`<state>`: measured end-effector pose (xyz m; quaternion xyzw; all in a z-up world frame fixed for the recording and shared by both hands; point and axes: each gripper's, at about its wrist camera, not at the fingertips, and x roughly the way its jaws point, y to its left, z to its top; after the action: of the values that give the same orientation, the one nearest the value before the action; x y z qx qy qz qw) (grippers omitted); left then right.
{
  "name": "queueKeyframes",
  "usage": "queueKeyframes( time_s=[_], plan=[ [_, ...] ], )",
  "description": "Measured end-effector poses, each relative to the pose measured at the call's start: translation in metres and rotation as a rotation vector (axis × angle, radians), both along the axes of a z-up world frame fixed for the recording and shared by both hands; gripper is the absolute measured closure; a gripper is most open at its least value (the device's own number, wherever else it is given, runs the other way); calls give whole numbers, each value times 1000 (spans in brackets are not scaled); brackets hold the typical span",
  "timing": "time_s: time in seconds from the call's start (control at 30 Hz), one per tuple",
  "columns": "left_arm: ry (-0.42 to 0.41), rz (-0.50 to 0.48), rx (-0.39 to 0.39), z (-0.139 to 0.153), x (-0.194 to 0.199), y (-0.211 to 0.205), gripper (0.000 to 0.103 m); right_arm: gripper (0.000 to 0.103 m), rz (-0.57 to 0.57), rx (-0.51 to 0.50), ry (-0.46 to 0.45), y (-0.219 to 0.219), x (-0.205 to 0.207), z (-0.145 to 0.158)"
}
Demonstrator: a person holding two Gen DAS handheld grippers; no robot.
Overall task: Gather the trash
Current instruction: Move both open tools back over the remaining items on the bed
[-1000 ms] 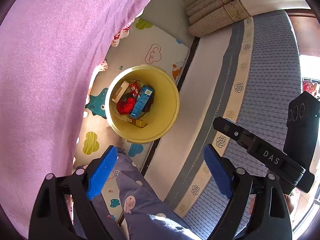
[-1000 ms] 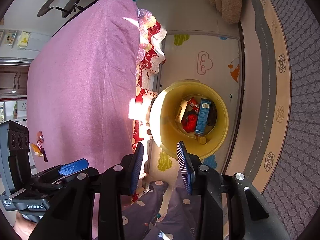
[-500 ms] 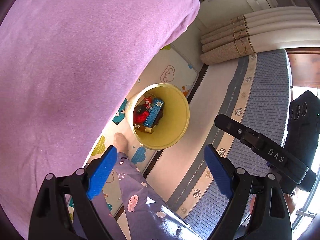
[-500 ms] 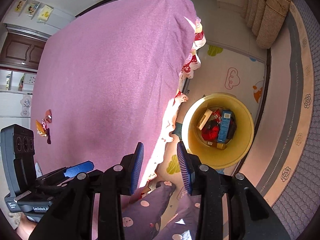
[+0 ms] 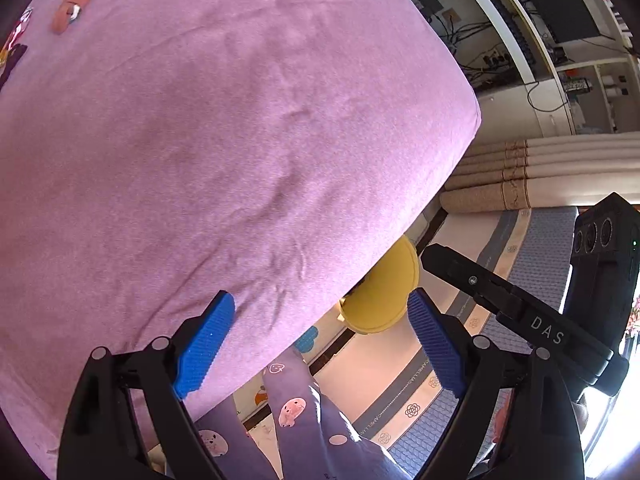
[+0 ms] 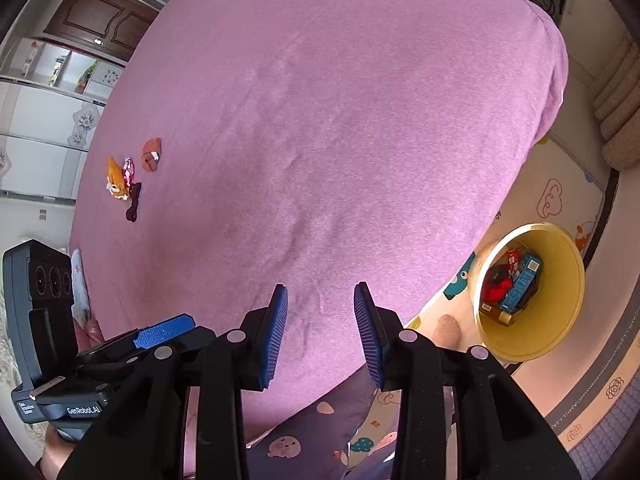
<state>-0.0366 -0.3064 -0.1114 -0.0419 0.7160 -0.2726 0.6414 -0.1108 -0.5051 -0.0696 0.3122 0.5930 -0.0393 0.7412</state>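
Both tongs are empty. The left gripper [image 5: 320,340] has its blue ribbed pads spread wide, and the right gripper [image 6: 322,332] stands with a narrower gap between its pads, nothing in it. A second ago both wrist cameras looked down into the round yellow plastic bin [image 6: 560,280] on the floor mat; since then both have swung up and over the bed, so the pink-purple bedspread [image 6: 340,120] now fills most of each view. In the left wrist view only a sliver of the bin shows past the bed's edge. In the right wrist view the bin sits on the pastel cartoon play mat [image 6: 560,200] just beside the bed's right edge, with a blue carton [image 6: 520,284] and red crumpled wrappers [image 6: 496,290] already inside. The remaining trash, a small cluster of orange, red and dark candy wrappers [image 6: 124,184] with a brownish scrap [image 6: 151,155] close by, lies near the bed's far left edge, well apart from both grippers. The turn suggests the last drop is done and the next pickup is starting, likely a long reach across the bedspread.
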Motion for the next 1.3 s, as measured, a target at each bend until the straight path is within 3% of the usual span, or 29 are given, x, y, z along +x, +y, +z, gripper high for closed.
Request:
queueKeyframes(
  time_s=[0.53,0.9,1.3],
  plan=[
    [-53,282,-3,10,86,175,15,68,258,-9,-40,159,122,16],
    [-67,396,39,7,155,229,15,68,357,10,-43,204,220,8],
    [-46,435,97,-27,249,256,15,68,410,25,11,232,320,-27]
  ],
)
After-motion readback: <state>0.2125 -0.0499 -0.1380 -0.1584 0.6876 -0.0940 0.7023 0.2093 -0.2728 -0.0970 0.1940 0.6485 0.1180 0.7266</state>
